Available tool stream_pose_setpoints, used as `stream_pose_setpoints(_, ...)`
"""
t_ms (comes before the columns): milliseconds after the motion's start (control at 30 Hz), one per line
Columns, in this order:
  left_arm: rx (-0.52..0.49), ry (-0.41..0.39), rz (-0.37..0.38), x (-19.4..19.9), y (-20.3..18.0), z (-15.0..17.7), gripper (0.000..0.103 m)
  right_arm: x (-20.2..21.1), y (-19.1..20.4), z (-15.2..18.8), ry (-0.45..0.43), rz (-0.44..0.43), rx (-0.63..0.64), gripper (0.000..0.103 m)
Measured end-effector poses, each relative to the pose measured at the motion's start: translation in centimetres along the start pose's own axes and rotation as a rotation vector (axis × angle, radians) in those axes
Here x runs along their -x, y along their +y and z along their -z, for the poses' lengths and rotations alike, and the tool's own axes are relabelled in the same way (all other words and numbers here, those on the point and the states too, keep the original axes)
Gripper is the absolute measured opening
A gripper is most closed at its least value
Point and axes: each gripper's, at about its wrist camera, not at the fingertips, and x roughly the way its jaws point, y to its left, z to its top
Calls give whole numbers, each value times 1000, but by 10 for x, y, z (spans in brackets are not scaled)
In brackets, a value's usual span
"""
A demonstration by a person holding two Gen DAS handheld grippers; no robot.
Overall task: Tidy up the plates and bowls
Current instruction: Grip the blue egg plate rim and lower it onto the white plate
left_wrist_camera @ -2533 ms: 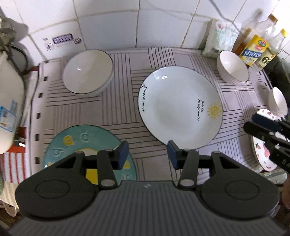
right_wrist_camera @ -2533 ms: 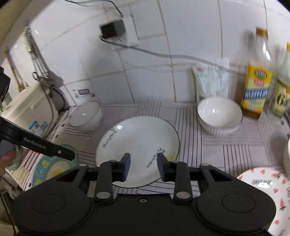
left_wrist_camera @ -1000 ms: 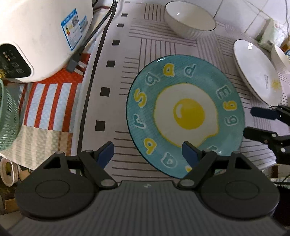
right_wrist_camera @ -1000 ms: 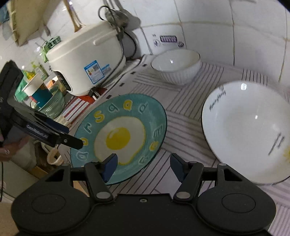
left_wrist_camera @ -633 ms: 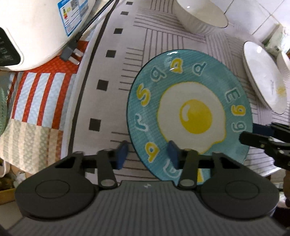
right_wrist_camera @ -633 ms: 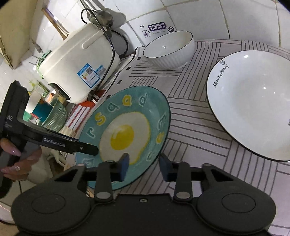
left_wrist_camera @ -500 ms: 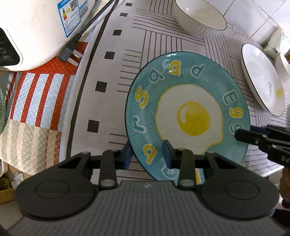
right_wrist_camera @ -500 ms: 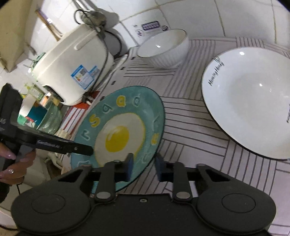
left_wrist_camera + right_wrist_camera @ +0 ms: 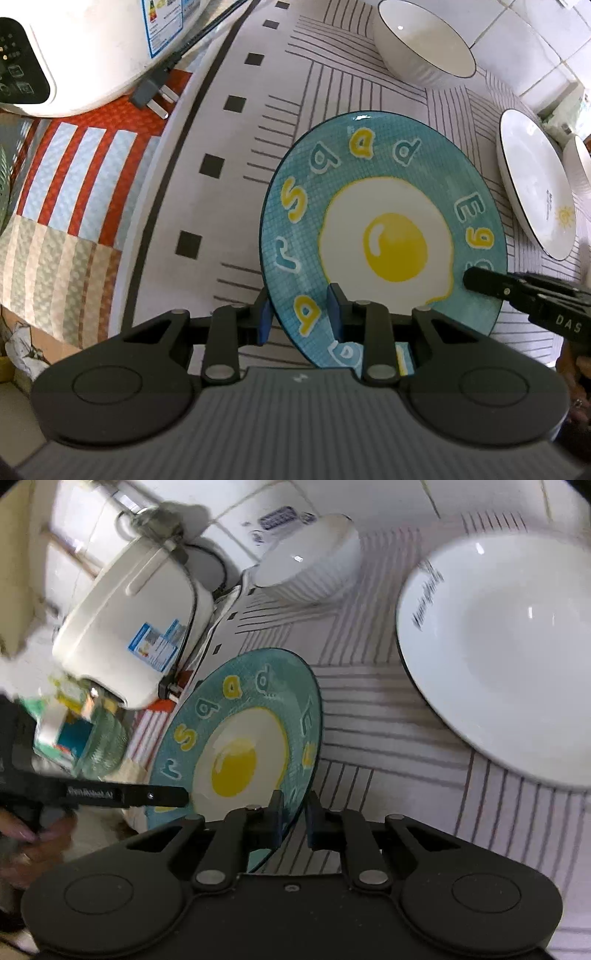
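The task looks barely begun: nothing is stacked yet. The blue egg plate (image 9: 384, 236) is the piece in hand, its rim caught from two sides. The left gripper (image 9: 299, 317) is closing on the rim at about 7 o'clock in its own view, with the rim between the pads. The right gripper (image 9: 293, 818) is also closing, its jaws narrow around the opposite rim, and the plate looks tilted off the striped tabletop (image 9: 236, 155). Still separate are the white plate (image 9: 509, 657) at 2 o'clock in the right wrist view and the ribbed white bowl (image 9: 424, 55) at 12 o'clock in the left wrist view.
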Motion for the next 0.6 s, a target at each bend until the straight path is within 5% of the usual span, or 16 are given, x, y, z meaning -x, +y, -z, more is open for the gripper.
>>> stream_pose_setpoints(200, -52, 0, 42, 22, -25, -6, 29, 41, 1, -3, -41, -9, 32, 18)
stream_pose_setpoints(600, -348, -88, 79, 71, -138, -54, 29, 149, -15, -1, -252, 64, -43, 20)
